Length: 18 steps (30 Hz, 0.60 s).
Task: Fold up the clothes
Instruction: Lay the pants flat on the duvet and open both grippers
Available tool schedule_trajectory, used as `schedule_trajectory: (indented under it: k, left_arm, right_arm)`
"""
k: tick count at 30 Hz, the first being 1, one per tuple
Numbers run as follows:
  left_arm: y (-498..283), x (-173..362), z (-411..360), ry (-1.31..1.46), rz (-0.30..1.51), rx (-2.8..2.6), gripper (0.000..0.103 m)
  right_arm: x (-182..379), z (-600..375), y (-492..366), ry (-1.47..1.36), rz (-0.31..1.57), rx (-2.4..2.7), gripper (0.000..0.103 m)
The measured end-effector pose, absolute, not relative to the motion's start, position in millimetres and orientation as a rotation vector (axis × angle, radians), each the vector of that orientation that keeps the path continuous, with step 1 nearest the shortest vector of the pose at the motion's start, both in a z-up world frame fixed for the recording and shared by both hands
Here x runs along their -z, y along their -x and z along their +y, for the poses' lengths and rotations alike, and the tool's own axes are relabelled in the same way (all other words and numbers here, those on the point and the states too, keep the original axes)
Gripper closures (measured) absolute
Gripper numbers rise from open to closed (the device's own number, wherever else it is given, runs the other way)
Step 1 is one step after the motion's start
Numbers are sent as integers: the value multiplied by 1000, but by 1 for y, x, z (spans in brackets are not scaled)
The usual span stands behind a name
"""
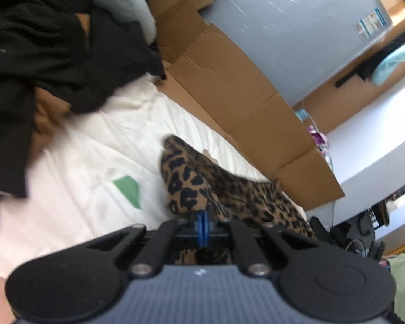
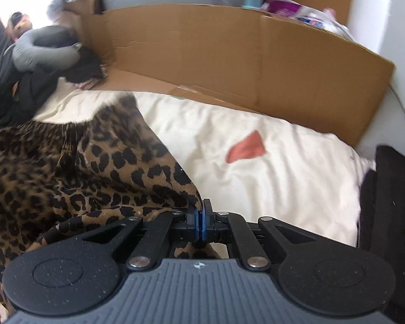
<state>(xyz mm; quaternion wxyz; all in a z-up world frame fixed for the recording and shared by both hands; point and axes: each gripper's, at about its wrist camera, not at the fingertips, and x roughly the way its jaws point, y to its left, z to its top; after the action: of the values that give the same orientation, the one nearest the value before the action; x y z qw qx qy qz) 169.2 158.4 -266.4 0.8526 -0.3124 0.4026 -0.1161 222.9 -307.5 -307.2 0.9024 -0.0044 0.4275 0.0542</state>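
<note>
Left wrist view: both claws, left claw (image 1: pixel 203 222) and right claw (image 2: pixel 201 222), pinch the leopard-print garment (image 2: pixel 75 167); no legible writing.

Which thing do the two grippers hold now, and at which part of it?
Both hold the leopard-print garment. The left gripper and the right gripper are each shut on an edge fold of the fabric; which part of the garment cannot be told.

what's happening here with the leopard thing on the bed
A person is folding clothes with a hand-held gripper in each hand. The left hand-held gripper and the right hand-held gripper are both shut on the leopard garment, each pinching an edge of it above the white sheet. A pile of black clothes lies further up the bed, beside the cardboard. The fold isn't finished yet.
</note>
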Motion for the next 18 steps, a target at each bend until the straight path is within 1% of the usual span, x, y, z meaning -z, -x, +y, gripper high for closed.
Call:
schedule_trajectory:
  k: [9,12,15,16,17,18]
  left_arm:
    - [-165,245,191,585,898,198,102]
    - [-164,257,195,541,948,170,101]
    - [-167,285,189,450,1066,71,99]
    - [-166,291,185,420,1089,36,98]
    - [-166,297,182,390,1111,2,92]
    - [-165,300,180,373,1115,-20,80]
  right_arm:
    - [303,-332,-214,-80,913,-98,103]
    - [314,-335,-214,-104,970,-111,103]
    - [336,-333,-216,-84,1054,-83,101]
    - [342,-330,-217,-64,1086,-78,97]
    - [346,-328,-217,-42,1111,-70,83]
    - [347,-326,-215,-20,1114,-62,73]
